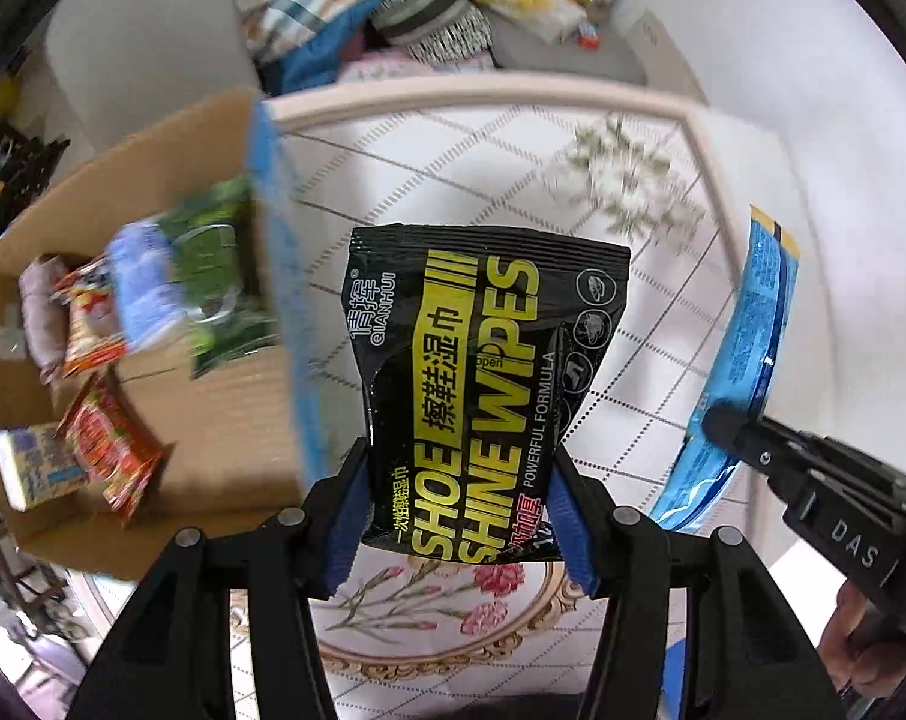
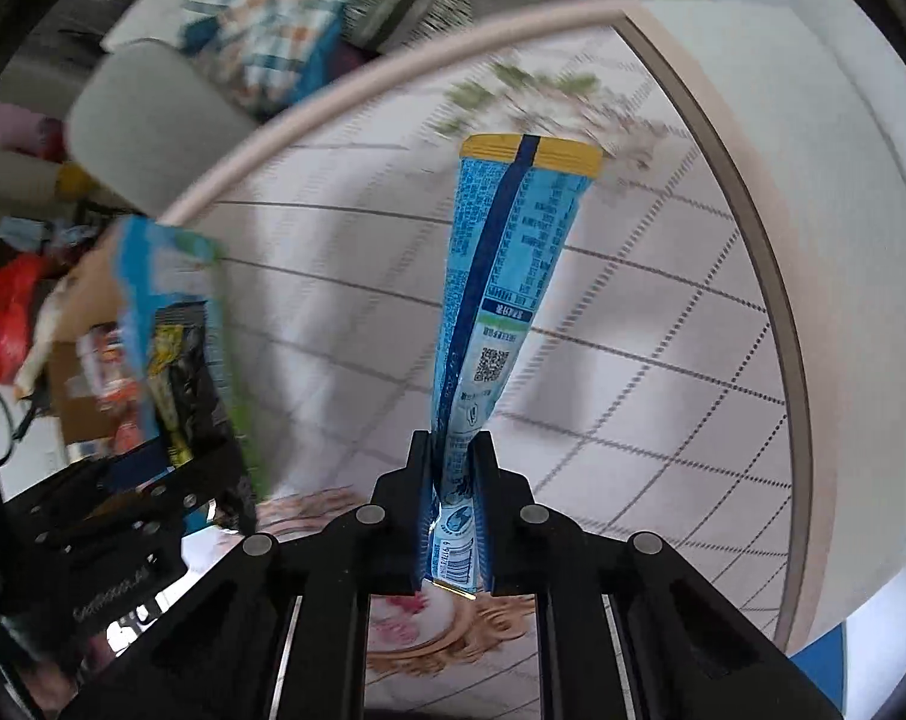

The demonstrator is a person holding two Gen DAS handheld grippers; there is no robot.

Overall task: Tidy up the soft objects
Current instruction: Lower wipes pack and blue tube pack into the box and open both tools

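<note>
Black foil fills my left view: the shoe wipes pack [image 1: 471, 384] hangs pinched at its lower sides between the blue pads of my left gripper [image 1: 459, 516], lifted off the tablecloth [image 1: 453, 156]. My right gripper [image 2: 453, 516] has its fingers pressed tight on the tail of a slim blue sachet [image 2: 501, 276], which hangs clear above the cloth.

I judge both packs are bound for the cardboard box [image 1: 171, 120] at the table's left edge, already holding several snack packets [image 1: 111, 450]. To do it well I would carry each pack high enough to pass the box's blue-taped wall [image 1: 267, 180], then let go low inside so nothing bounces out.

Room is good: the cloth below looks bare, and the raised table rim [image 2: 777, 300] lies well off to the right.
</note>
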